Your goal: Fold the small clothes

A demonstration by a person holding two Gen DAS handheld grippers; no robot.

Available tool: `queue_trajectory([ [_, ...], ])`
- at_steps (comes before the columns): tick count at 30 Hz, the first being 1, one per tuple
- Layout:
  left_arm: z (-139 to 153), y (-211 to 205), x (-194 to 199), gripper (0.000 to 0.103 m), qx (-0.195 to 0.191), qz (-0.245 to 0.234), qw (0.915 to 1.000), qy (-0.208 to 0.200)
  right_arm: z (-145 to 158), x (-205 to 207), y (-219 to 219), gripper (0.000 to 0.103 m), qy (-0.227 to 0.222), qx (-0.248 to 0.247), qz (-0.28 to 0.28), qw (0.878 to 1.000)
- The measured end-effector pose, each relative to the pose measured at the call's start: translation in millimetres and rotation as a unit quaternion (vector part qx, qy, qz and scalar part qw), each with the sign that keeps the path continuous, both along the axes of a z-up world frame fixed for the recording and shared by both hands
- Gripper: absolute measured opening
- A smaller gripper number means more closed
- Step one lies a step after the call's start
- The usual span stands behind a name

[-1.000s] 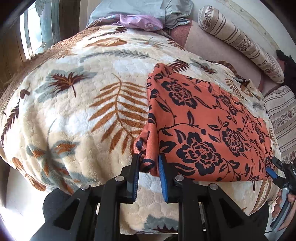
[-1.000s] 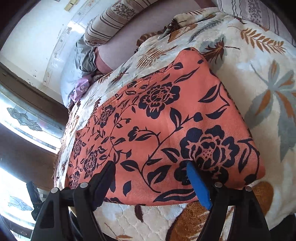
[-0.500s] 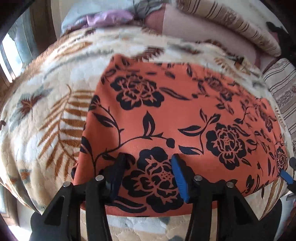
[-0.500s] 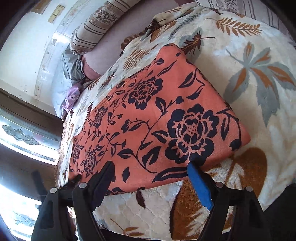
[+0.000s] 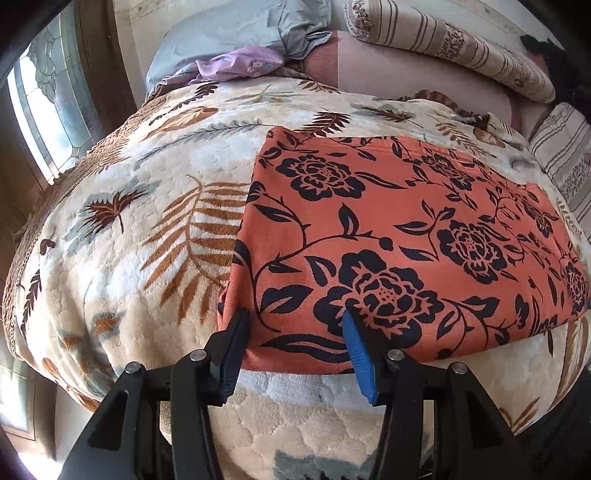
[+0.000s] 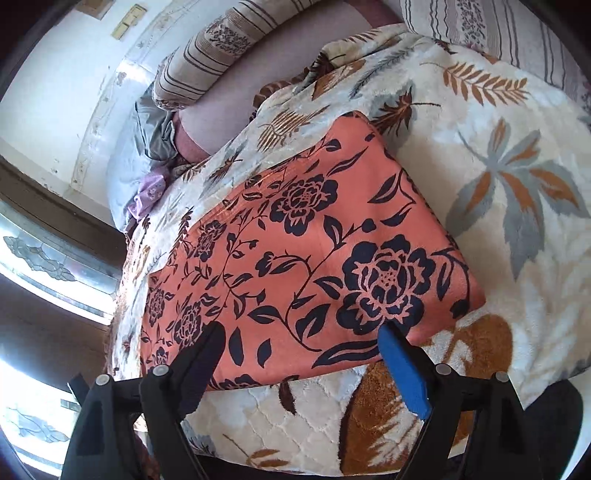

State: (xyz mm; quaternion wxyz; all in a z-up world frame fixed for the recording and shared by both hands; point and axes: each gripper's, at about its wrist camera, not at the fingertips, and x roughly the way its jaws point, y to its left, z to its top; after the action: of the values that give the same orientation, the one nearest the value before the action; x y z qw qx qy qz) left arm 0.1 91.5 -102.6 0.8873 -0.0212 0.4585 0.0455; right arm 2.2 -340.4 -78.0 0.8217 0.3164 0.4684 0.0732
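My left gripper (image 5: 293, 325) and right gripper (image 6: 301, 341) hang over the orange floral garment's (image 5: 399, 251) near edge. The left's jaws stand apart and empty; the right's are opening, gripping nothing. The leaf-print blanket (image 5: 147, 240) lies beneath.

Blanket (image 5: 122, 229) left of orange garment (image 5: 406, 236): bare, open passage. Near blanket strip below garment edge: bare. Far side blocked: grey pillow (image 5: 236, 33), purple cloth (image 5: 240, 64), striped bolster (image 5: 450, 48). Striped cushion (image 5: 565, 158) bounds right. Blanket (image 6: 517, 184) right of garment (image 6: 295, 258): open.
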Motion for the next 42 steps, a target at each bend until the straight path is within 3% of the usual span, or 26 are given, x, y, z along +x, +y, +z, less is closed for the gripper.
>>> queue_trajectory([
  [5,8.2,6.2,-4.1,0.055,-0.029,0.048,0.9979,-0.033,8.0,-10.1,-3.9,0.087,-0.006,0.004,-0.022,1.0],
  [7,10.9,6.8,-7.6,0.076,-0.026,0.049,0.9963,-0.066,11.0,-15.8,0.2,0.087,-0.005,-0.004,-0.031,0.999],
  [8,6.9,7.3,-7.1,0.078,-0.019,0.045,0.9955,-0.081,13.5,-19.5,3.7,0.087,-0.009,-0.004,-0.036,0.999],
  [10,-15.4,14.8,1.9,0.076,-0.026,0.027,0.999,-0.026,18.7,-27.6,13.4,0.087,-0.017,-0.006,-0.04,0.999],
  [12,-17.9,28.7,0.3,0.071,-0.059,0.032,0.9969,-0.04,22.9,-35.6,25.8,0.087,-0.017,-0.014,-0.037,0.999],
  [16,-13.9,28.9,-9.5,0.067,-0.058,0.018,0.997,-0.048,36.5,-43.7,45.6,0.087,-0.017,-0.042,-0.021,0.999],
  [19,-15.9,37.9,-12.4,0.079,-0.063,0.037,0.9959,-0.054,60.5,-47.7,52.8,0.087,-0.037,-0.059,-0.013,0.997],
  [23,-14.1,39.5,-13.8,0.079,-0.064,0.046,0.9948,-0.065,93.3,-55.4,55.3,0.087,-0.073,-0.071,-0.012,0.995],
  [27,-16.1,44.0,-13.6,0.079,-0.074,0.056,0.9937,-0.063,103.8,-64.2,53.8,0.087,-0.087,-0.07,-0.015,0.994],
  [31,-19.2,48.9,-11.6,0.079,-0.079,0.073,0.9921,-0.064,93.4,-68.8,49.8,0.087,-0.084,-0.052,-0.016,0.995],
  [34,-20.6,47.8,-14.7,0.079,-0.072,0.063,0.9929,-0.071,73.7,-71.9,39.6,0.087,-0.083,0.001,-0.032,0.996],
  [38,-18.7,50.9,-18.5,0.079,-0.079,0.064,0.9925,-0.068,26.2,-74.1,18.3,0.087,-0.057,0.082,-0.068,0.993],
  [42,-16.2,49.9,-24.4,0.079,-0.066,0.077,0.9921,-0.074,-26.9,-73.6,-6.7,0.087,-0.017,0.167,-0.112,0.979],
])
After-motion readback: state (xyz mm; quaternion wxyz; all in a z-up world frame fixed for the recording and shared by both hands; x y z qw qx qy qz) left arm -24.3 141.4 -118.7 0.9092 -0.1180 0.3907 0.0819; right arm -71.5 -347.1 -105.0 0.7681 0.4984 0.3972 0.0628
